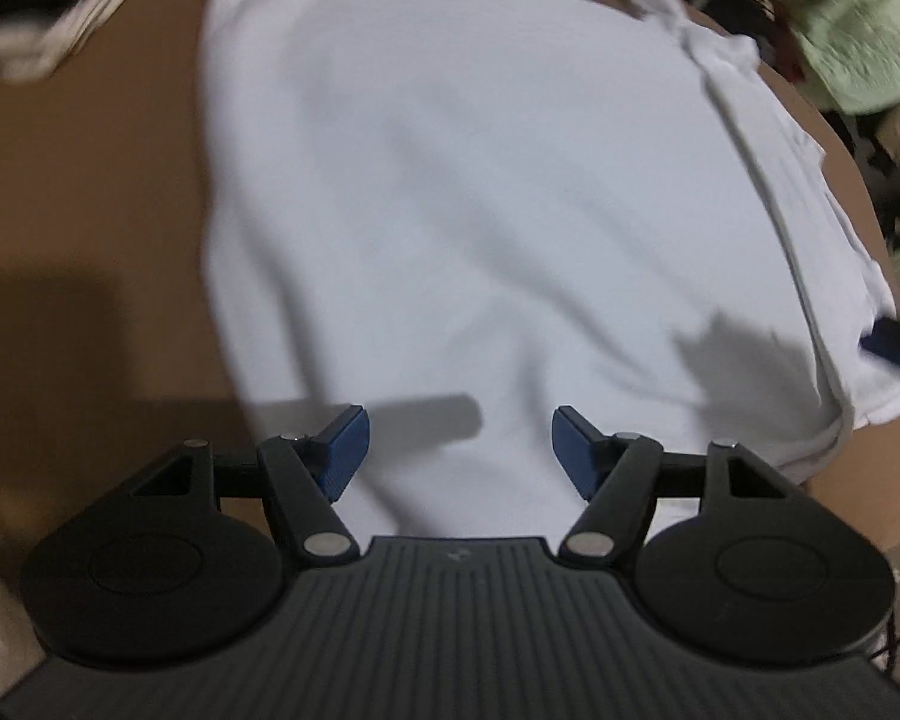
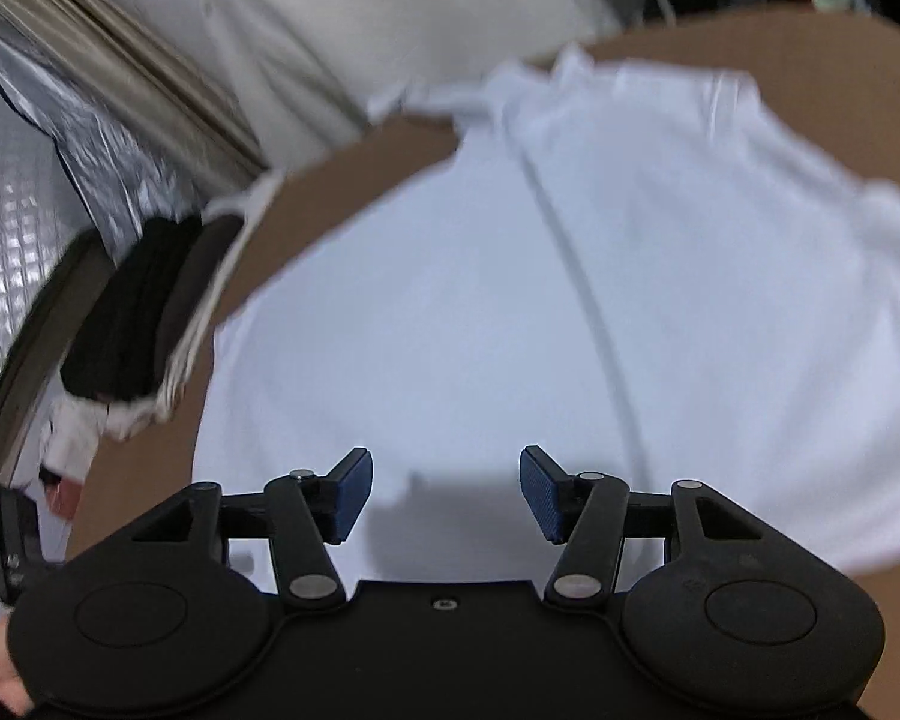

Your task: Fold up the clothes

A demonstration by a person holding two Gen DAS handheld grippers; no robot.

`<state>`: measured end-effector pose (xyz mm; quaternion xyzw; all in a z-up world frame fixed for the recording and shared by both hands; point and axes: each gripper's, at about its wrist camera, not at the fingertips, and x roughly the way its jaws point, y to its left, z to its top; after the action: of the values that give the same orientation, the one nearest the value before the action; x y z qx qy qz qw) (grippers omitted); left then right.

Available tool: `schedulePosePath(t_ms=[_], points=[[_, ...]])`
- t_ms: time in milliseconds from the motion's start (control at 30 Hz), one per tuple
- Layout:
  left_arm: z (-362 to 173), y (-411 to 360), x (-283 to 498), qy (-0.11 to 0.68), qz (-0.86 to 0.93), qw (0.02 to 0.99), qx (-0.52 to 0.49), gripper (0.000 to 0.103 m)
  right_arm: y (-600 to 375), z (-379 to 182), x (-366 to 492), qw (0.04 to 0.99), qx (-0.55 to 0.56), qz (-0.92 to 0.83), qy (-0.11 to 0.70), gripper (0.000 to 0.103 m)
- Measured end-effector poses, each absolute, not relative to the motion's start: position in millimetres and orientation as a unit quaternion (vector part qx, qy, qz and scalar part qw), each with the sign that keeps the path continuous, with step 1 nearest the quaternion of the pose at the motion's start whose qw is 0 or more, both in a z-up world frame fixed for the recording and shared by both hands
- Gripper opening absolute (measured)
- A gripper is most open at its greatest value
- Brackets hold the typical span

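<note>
A white garment [image 1: 480, 210] lies spread flat on a brown table [image 1: 90, 210], one side folded over along a long seam. My left gripper [image 1: 459, 450] hangs open above its near edge, nothing between the blue pads. At the right edge of the left wrist view a blue pad of the other gripper [image 1: 897, 348] shows at the garment's corner. In the right wrist view the same white garment [image 2: 570, 300] covers the table [image 2: 342, 180], and my right gripper [image 2: 447, 495] stands open over it, holding nothing.
A pale green cloth [image 1: 852, 18] lies beyond the table's far right edge. Left of the table in the right wrist view are a dark cloth bundle [image 2: 126, 324], silver foil padding [image 2: 18, 210] and a white sheet [image 2: 330, 18]. A hand [image 2: 0, 678] grips the right gripper's handle.
</note>
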<state>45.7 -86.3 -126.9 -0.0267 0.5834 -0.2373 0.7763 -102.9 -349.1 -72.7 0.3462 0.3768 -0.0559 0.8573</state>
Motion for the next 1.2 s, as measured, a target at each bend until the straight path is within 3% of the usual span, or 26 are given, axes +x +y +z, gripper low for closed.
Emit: schedulePosePath(t_ms=[233,433,467,533,567,600,633,800,833,867,1000,1033,1067,1200], points=[[-149.2,-63.7,34.9,0.600,-0.220,0.768,-0.047,0.077,-286.6,-109.7,-127.0,0.809,0.418,-0.062,0.408,0.062],[-165.7,-65.8,60.2,0.595,-0.219,0.767,-0.102,0.102,-243.5,-144.4,-129.1,0.772,0.452,-0.066,0.443,0.064],[-166.4,-68.4,62.6,0.592,-0.222,0.768,-0.105,0.099,-239.2,-151.8,-125.1,0.765,0.463,-0.063,0.443,0.065],[-159.2,-78.2,58.6,0.565,-0.233,0.790,-0.041,0.040,-227.5,-158.9,-117.4,0.768,0.471,-0.044,0.432,0.066],[-154.8,-83.6,55.8,0.549,-0.238,0.801,-0.003,0.009,-221.0,-160.6,-113.6,0.773,0.470,-0.033,0.424,0.050],[-150.3,-84.6,52.6,0.541,-0.245,0.805,0.008,0.008,-213.7,-162.4,-109.2,0.777,0.468,-0.018,0.420,0.027],[-141.8,-81.8,47.6,0.530,-0.248,0.811,0.011,0.008,-206.8,-164.2,-104.5,0.776,0.465,-0.001,0.426,0.007],[-106.3,-63.2,22.2,0.490,-0.248,0.835,0.021,0.009,-196.9,-150.8,-118.8,0.776,0.463,0.051,0.425,0.006],[-111.7,-61.0,23.1,0.507,-0.239,0.828,0.020,0.012,-196.5,-147.2,-121.8,0.778,0.456,0.054,0.428,0.006],[-117.0,-58.8,24.0,0.523,-0.229,0.821,0.018,0.021,-196.8,-147.7,-122.8,0.775,0.452,0.049,0.439,0.007],[-138.2,-64.0,28.5,0.544,-0.175,0.817,0.075,0.029,-188.7,-164.5,-107.0,0.738,0.431,0.041,0.518,0.017],[-134.1,-63.7,29.1,0.540,-0.181,0.819,0.067,0.033,-187.0,-159.0,-105.6,0.737,0.425,0.055,0.523,0.030],[-126.8,-66.3,30.4,0.532,-0.186,0.823,0.067,0.039,-187.8,-149.3,-105.9,0.744,0.414,0.055,0.522,0.034],[-88.4,-83.8,39.8,0.491,-0.210,0.842,0.076,0.052,-213.8,-91.0,-110.5,0.808,0.333,0.016,0.487,0.037]])
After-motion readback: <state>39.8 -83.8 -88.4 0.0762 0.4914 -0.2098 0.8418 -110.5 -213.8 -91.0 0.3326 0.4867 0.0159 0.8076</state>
